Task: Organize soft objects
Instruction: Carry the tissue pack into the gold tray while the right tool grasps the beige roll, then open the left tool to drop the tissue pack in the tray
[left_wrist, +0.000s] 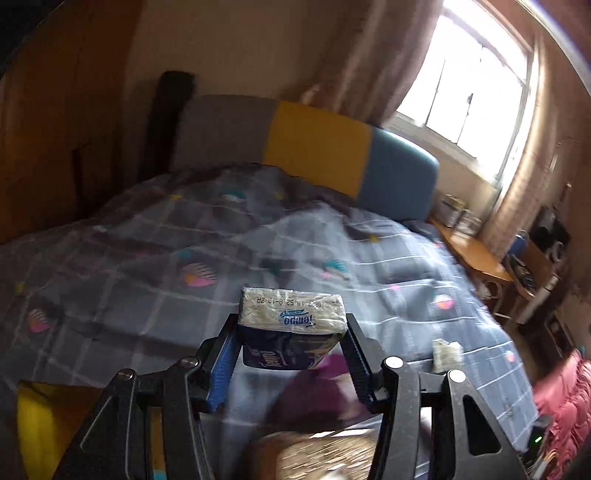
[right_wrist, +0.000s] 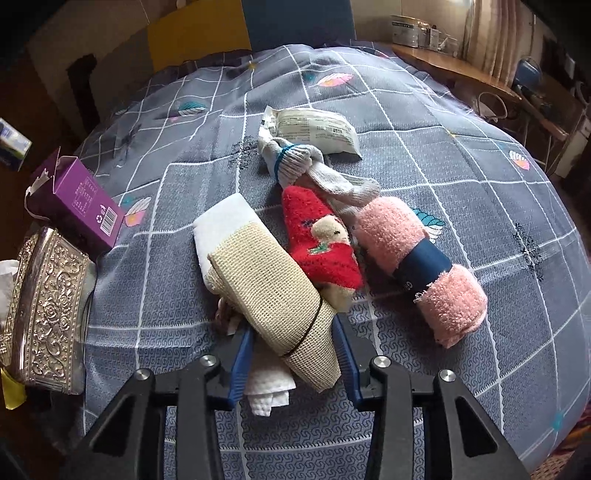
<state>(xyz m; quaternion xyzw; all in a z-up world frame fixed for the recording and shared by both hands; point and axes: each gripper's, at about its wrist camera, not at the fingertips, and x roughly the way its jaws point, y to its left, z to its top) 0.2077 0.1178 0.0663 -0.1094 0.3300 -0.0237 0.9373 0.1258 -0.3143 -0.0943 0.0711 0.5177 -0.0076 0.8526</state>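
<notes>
My left gripper (left_wrist: 291, 332) is shut on a blue Tempo tissue pack (left_wrist: 291, 326) and holds it above the grey checked bedspread (left_wrist: 147, 240). My right gripper (right_wrist: 295, 332) is shut on a beige mesh-wrapped white cloth roll (right_wrist: 266, 288) that rests on the bedspread (right_wrist: 443, 166). Beside the roll lie a red fuzzy sock (right_wrist: 321, 240), a pink rolled towel with a blue band (right_wrist: 421, 258), a grey sock bundle (right_wrist: 314, 166) and a white packet (right_wrist: 317, 129).
A purple box (right_wrist: 81, 199) and an embossed silver tissue box (right_wrist: 44, 310) stand at the left bed edge. A wooden desk (left_wrist: 476, 254) with clutter runs along the right by the window. A small tissue pack (left_wrist: 447, 354) lies on the bed.
</notes>
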